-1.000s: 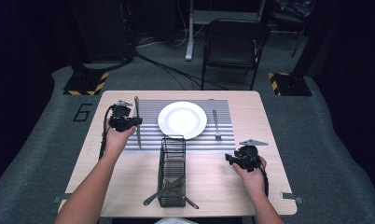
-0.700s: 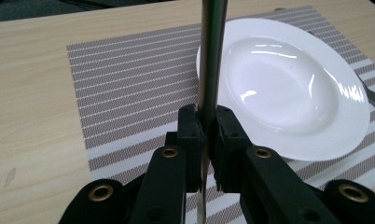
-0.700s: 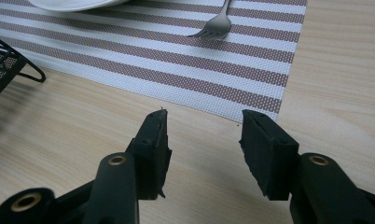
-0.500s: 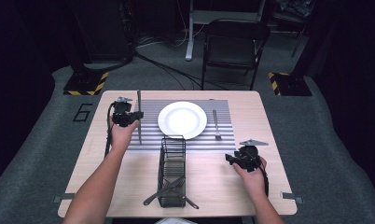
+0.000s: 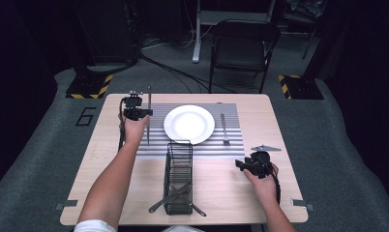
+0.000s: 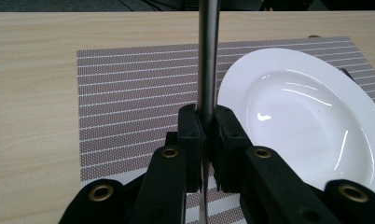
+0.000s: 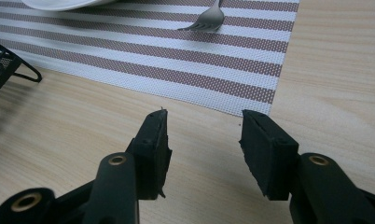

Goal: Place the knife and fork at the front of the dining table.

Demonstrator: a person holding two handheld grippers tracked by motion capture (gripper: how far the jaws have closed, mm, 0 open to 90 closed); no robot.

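Note:
My left gripper (image 5: 143, 114) is shut on a metal table knife (image 5: 148, 99) and holds it above the left strip of the striped placemat (image 5: 231, 142), just left of the empty white plate (image 5: 188, 123). In the left gripper view the knife (image 6: 208, 56) runs straight up from the closed jaws (image 6: 205, 116), with the plate (image 6: 297, 107) to its right. A fork (image 5: 223, 126) lies on the mat right of the plate. My right gripper (image 5: 243, 165) hovers open over bare wood at the front right. Its jaws (image 7: 204, 128) stand empty near the mat's corner (image 7: 176, 60), with the fork's tines (image 7: 208, 19) beyond.
A black wire basket (image 5: 179, 179) stands at the centre front with a few utensils lying in it; its corner (image 7: 1, 60) is left of my right jaws. Behind the table are a folding chair (image 5: 243, 46) and cables on the floor.
My left hand has carried the knife to the right, from the table's left side to over the placemat's left edge beside the plate. The right hand has stayed in place.

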